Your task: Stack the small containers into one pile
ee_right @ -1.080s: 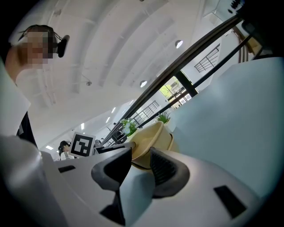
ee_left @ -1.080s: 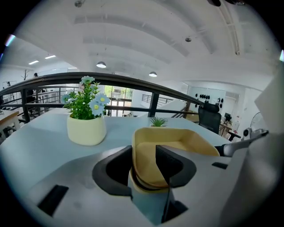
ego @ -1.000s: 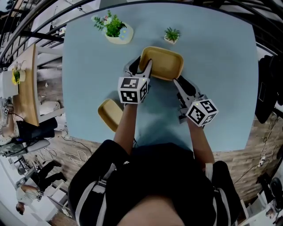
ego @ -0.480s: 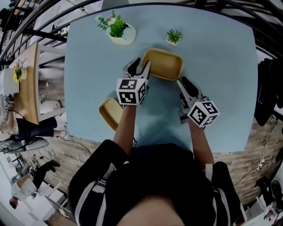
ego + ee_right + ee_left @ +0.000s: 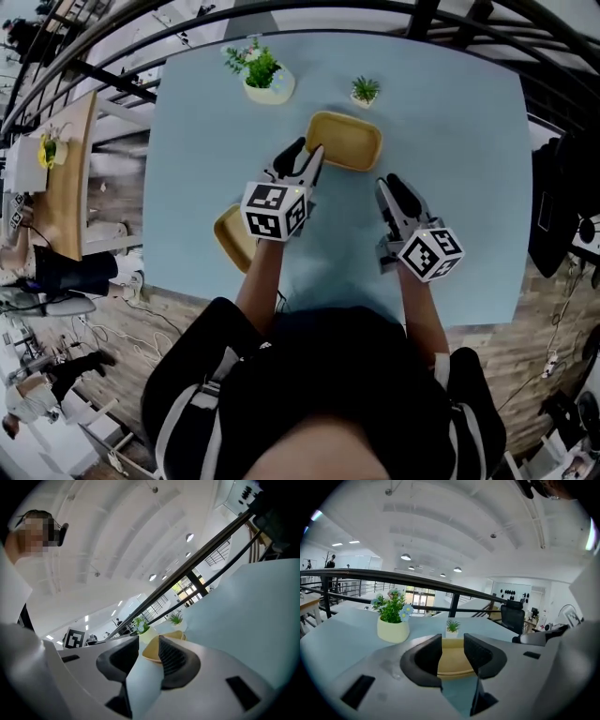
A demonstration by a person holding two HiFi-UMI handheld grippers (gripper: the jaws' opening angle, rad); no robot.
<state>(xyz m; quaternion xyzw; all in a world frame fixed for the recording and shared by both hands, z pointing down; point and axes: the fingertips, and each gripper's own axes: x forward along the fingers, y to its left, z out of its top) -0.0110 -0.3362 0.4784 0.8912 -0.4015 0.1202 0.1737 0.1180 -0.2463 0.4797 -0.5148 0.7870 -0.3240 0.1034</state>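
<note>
Two yellow containers lie apart on the blue worktop (image 5: 469, 187): the larger container (image 5: 344, 141) far-centre, the smaller container (image 5: 232, 236) by the near-left edge. Two potted plants (image 5: 265, 73) (image 5: 364, 91) stand beyond. The left tongs (image 5: 305, 155) sit just beside the larger container and the right tongs (image 5: 389, 187) near it, both narrowly parted and holding nothing.

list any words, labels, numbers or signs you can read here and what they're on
No readable words, numbers or brand names in any view.
Cube on the left claw: black-and-white square marker patterns, no letters.
Cube on the right claw: the same, patterns only.
Yellow containers: no print visible.
</note>
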